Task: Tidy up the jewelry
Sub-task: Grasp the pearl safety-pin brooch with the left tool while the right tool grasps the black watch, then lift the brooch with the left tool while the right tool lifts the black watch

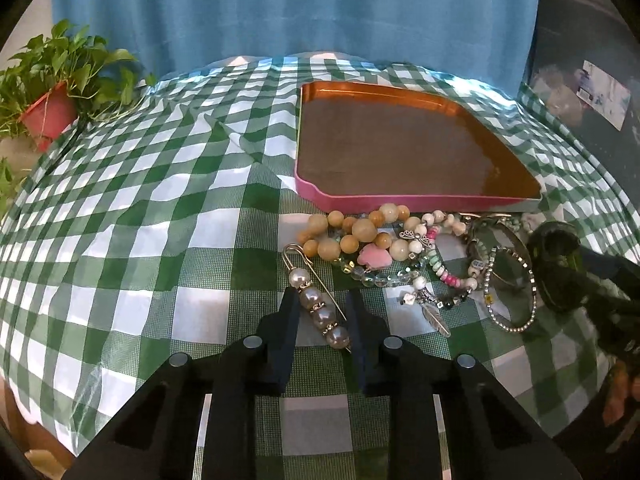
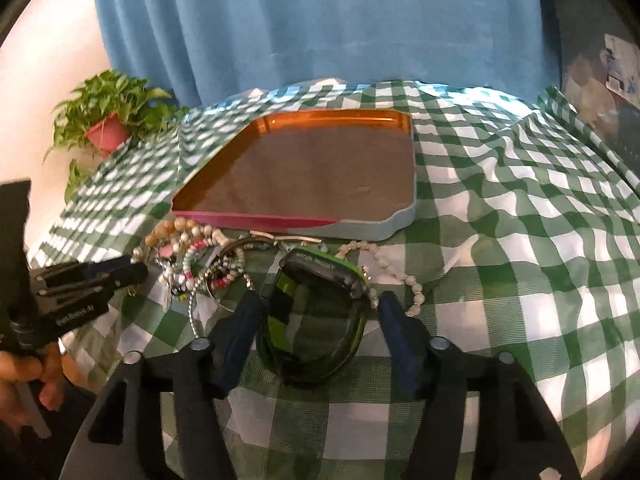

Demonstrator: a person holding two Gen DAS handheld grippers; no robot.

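A pearl brooch pin lies on the checked cloth between the fingers of my left gripper, which is open around it. A heap of bead bracelets lies just before the pink-rimmed tray, which has a brown floor. My right gripper is open with a dark green bangle between its fingers, not clamped. The bangle also shows in the left wrist view. The bracelet heap, a white bead string and the tray show in the right wrist view. The left gripper shows there at the left.
A potted green plant stands at the table's far left, also in the right wrist view. A blue curtain hangs behind the table. A dark box stands at the far right. The green-and-white checked cloth is wrinkled.
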